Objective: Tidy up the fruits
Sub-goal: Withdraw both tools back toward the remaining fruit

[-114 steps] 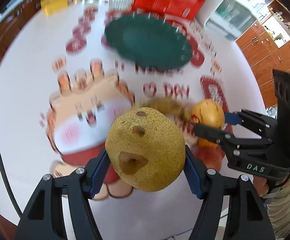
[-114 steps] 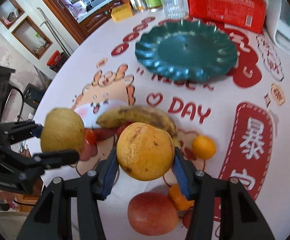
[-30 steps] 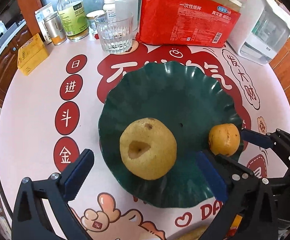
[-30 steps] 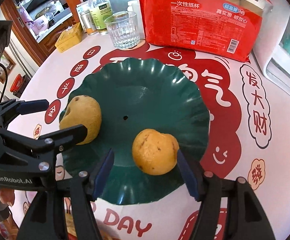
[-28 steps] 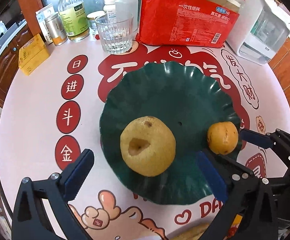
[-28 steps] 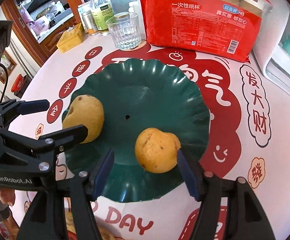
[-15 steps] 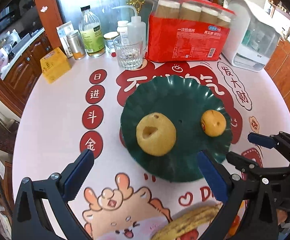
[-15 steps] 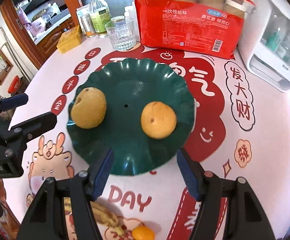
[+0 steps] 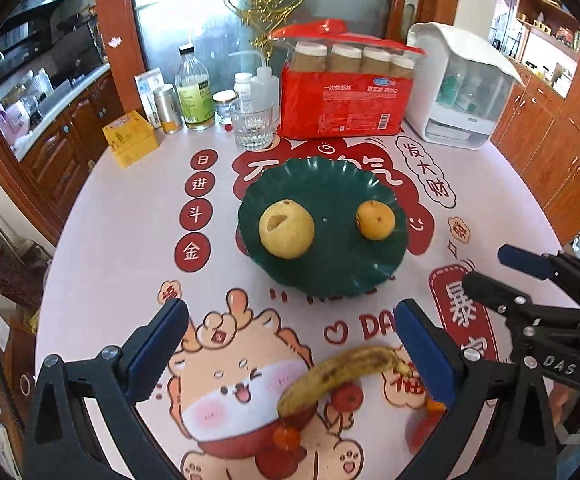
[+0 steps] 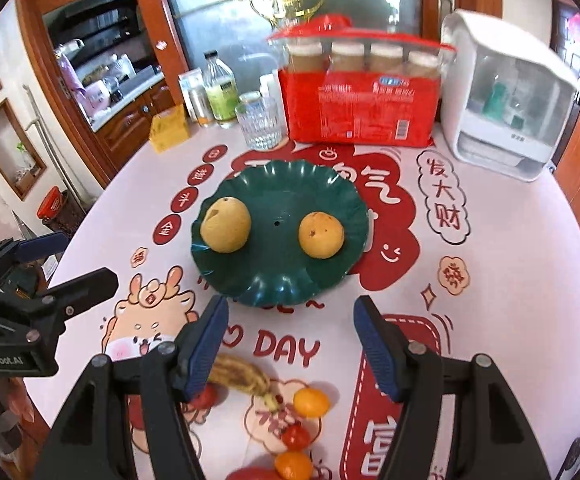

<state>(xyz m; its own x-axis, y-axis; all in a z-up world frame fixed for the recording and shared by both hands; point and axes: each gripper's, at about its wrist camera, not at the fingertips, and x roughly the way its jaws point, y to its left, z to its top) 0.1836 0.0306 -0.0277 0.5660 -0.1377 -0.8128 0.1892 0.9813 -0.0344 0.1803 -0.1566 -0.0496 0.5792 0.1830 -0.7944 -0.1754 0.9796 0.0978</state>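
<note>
I've got both claws angled down over the table, left gripper [image 9: 290, 354] and right gripper [image 10: 290, 346] spread, empty; pear [image 9: 286, 229] and orange [image 10: 321, 234] sit on the green plate [image 10: 269, 284] beyond their tips.

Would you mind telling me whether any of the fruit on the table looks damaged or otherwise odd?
Yes: the pear on the left of the green plate has a scooped-out hollow in its skin, like a bite or a cut. The banana lying on the tablecloth is heavily brown-speckled, which suggests it is overripe. Nothing looks spilled.
</note>
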